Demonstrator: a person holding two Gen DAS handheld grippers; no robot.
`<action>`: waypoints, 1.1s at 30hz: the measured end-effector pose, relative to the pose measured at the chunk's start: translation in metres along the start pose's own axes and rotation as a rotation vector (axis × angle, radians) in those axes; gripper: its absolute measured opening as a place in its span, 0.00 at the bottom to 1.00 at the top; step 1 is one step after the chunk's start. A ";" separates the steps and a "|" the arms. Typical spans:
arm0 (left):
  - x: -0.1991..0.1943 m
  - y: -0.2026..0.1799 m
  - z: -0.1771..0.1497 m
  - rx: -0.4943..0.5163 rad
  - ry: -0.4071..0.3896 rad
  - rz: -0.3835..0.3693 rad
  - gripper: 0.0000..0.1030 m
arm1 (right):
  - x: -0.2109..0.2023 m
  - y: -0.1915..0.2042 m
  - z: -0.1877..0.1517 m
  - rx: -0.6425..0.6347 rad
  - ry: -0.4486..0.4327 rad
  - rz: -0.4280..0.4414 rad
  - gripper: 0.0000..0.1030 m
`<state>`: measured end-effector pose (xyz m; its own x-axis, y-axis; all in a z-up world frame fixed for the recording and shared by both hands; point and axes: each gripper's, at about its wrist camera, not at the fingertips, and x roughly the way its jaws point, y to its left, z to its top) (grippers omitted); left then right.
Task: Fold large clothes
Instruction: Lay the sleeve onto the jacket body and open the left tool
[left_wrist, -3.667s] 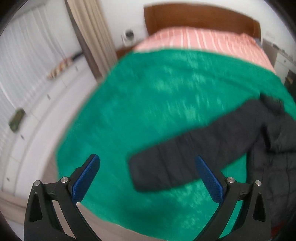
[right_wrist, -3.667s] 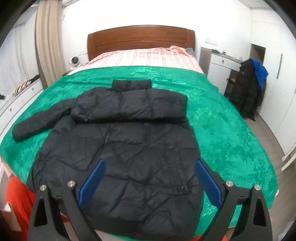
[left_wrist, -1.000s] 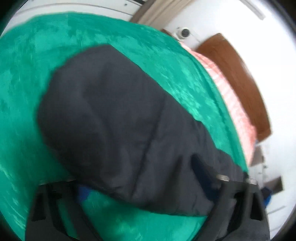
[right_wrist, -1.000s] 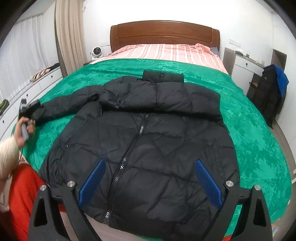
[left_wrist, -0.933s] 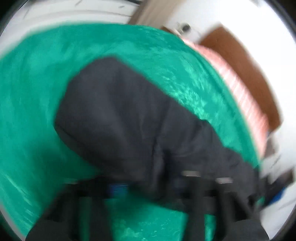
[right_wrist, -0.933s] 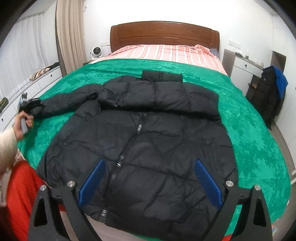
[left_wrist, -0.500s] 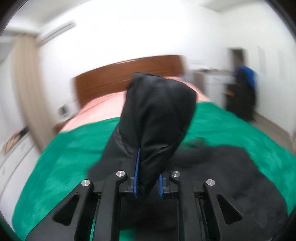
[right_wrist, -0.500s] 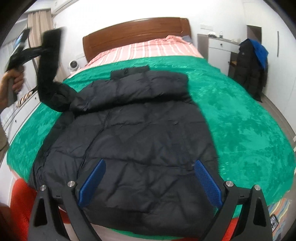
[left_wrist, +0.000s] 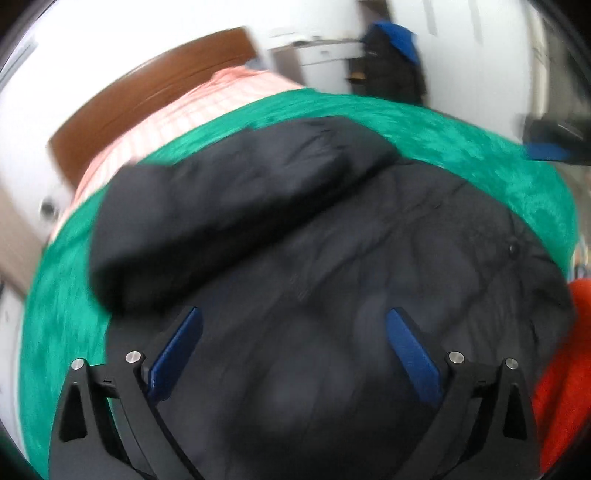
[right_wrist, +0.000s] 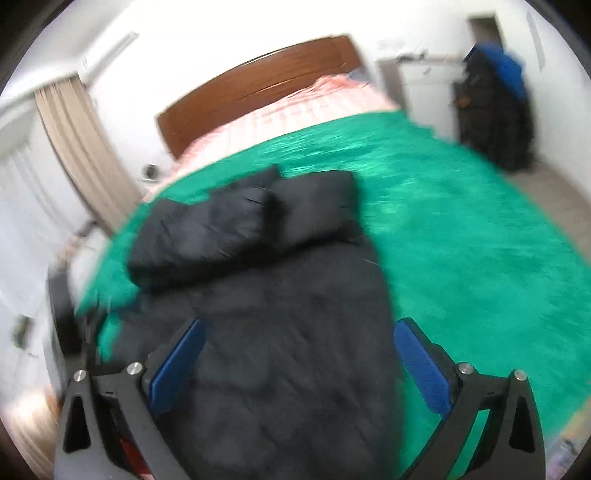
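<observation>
Left sleeve released, folded across the jacket chest.
Left hand-held gripper (left_wrist: 291, 354) jaws opening, nothing between them; right hand-held gripper (right_wrist: 299, 365) opening wide, empty. The sleeve (left_wrist: 229, 206) it gripped a moment ago now lies across the black jacket (left_wrist: 388, 295) on the bed (right_wrist: 461, 236).

left gripper (left_wrist: 293, 325) jaws opening – empty, right gripper (right_wrist: 299, 334) opening (angled downward)
</observation>
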<state>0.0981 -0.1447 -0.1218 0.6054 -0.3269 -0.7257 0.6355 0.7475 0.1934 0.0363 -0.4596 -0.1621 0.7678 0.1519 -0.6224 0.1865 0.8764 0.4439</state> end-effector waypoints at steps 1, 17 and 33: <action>-0.009 0.017 -0.011 -0.061 0.013 0.011 0.97 | 0.024 -0.001 0.015 0.030 0.024 0.057 0.99; -0.061 0.165 -0.127 -0.444 0.065 0.287 0.97 | 0.128 0.020 0.126 -0.102 -0.009 -0.290 0.20; -0.018 0.237 -0.195 -0.851 0.157 -0.078 0.97 | 0.076 -0.036 0.036 -0.065 0.131 -0.152 0.88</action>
<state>0.1443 0.1512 -0.1912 0.4620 -0.3585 -0.8112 0.0599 0.9252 -0.3748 0.1100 -0.4956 -0.2021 0.6468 0.0698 -0.7594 0.2513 0.9207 0.2987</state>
